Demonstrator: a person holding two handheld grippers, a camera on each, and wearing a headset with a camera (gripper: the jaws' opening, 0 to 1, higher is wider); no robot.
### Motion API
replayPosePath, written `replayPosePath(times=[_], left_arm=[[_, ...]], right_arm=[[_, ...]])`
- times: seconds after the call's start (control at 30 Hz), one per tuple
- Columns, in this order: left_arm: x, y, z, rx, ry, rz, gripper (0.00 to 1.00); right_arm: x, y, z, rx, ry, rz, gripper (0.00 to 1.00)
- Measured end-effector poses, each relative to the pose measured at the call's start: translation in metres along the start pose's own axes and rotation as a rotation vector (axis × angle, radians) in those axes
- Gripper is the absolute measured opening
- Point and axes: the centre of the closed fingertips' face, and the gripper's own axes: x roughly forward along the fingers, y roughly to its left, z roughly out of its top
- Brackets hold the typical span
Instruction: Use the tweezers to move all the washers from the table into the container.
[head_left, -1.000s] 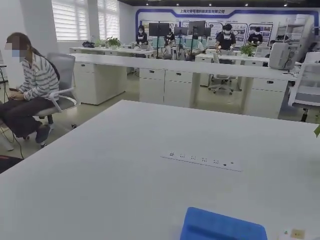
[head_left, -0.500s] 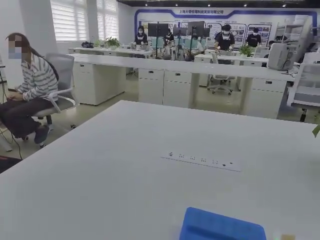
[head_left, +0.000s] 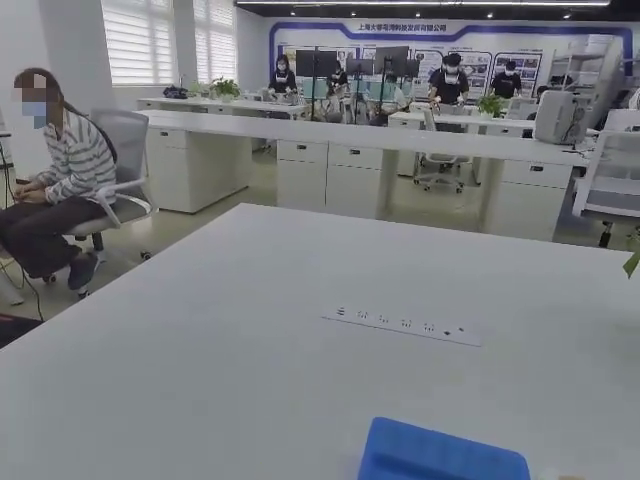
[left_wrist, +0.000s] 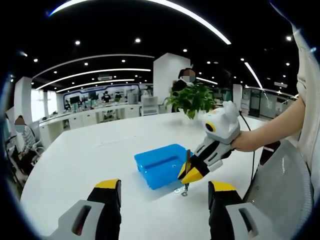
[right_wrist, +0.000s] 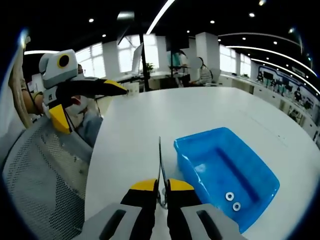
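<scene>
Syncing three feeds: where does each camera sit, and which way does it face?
Head view: on the headset, facing across the table to the office; container at bottom edge.
Left gripper view: on the left gripper, jaws open, facing the container and the right gripper with tweezers; the person's arm at right.
Right gripper view: on the right gripper, shut on the tweezers, facing the container holding two washers; left gripper upper left.
Shared: all three show the container.

A line of Chinese characters heads the far wall sign (head_left: 400, 27), too small to read reliably. Nothing else legible.
</scene>
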Motion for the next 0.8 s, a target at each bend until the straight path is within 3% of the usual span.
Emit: replayPosePath(times=[0.33, 0.53, 0.8], left_arm=[[0.000, -0.001, 0.001, -0.001, -0.004, -0.004, 0.71], [0.000, -0.001, 0.000, 0.000, -0.002, -0.005, 0.71], [0.000, -0.002, 0.001, 0.005, -0.001, -0.007, 0.71]], right_arm=[[-0.004, -0.002, -0.002, 0.076, -0.028, -0.030, 0.03], [-0.004, -0.001, -0.002, 0.053, -0.021, -0.025, 0.02], [-0.010, -0.013, -0.004, 0.225, -0.049, -0.032, 0.02]])
